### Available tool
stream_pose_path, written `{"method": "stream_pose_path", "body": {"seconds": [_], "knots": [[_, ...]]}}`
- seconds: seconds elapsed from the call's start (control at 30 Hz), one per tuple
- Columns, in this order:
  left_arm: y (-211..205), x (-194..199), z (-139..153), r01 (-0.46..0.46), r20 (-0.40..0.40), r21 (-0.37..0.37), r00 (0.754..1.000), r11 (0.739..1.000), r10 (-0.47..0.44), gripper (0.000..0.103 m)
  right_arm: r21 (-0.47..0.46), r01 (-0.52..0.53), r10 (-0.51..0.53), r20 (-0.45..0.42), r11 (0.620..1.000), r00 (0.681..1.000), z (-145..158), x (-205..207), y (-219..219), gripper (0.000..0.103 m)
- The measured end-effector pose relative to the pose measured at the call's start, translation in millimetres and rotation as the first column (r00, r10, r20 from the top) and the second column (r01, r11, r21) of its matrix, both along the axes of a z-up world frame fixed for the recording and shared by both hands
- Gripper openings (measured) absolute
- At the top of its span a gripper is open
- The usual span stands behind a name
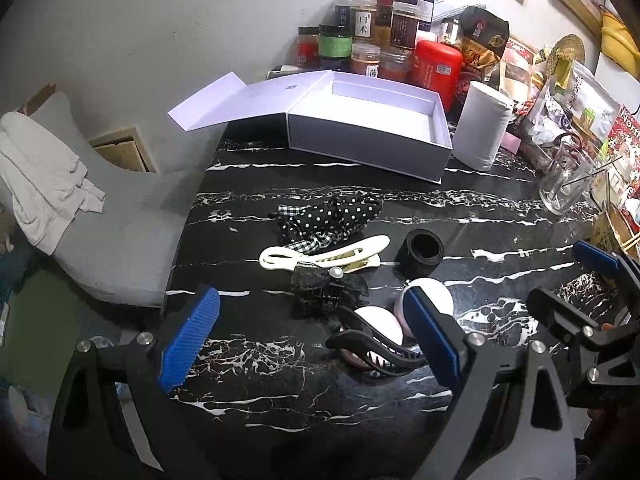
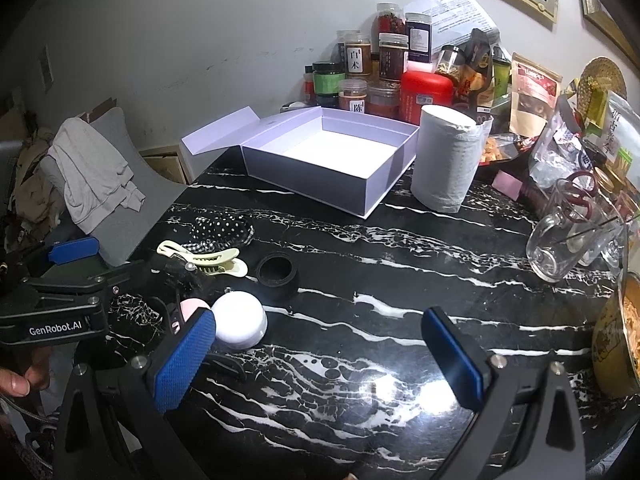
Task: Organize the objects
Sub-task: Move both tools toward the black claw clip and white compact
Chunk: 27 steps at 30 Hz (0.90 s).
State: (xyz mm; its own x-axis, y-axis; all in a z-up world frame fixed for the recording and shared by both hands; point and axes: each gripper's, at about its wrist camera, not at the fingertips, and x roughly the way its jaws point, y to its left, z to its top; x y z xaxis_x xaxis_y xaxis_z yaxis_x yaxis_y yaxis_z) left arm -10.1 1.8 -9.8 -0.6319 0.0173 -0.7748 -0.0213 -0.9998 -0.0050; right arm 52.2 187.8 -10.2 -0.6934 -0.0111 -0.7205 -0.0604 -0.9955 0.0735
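Observation:
On the black marble table [image 1: 280,360] lie hair things: a polka-dot scrunchie [image 1: 340,214], a cream hair clip [image 1: 324,258], a black lace bow clip [image 1: 328,288], a black claw clip [image 1: 376,344], a black band roll [image 1: 420,252] and two white-pink round cases [image 1: 436,298]. An open white box [image 1: 372,128] stands empty behind them. My left gripper [image 1: 312,344] hovers open over the claw clip. In the right wrist view, my right gripper [image 2: 320,356] is open above bare table, right of a round case [image 2: 240,320], with the box [image 2: 332,160] farther back.
Jars and a red canister [image 1: 436,66] crowd the back wall. A paper roll [image 1: 484,128] stands right of the box, a glass mug [image 2: 560,240] and snack bags at the right. A grey chair with a white cloth [image 1: 48,176] is left of the table.

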Motion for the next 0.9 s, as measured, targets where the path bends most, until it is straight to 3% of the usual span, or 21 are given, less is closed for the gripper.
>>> {"method": "stream_pose_path", "body": {"seconds": [0.9], "knots": [[1.5,-3.0,-2.6,0.053,0.019,0.004,0.998,0.999,-0.053,0.093,-0.004,-0.012,0.012,0.011,1.0,1.0,-2.7,-3.2,-2.1,0.103]]}}
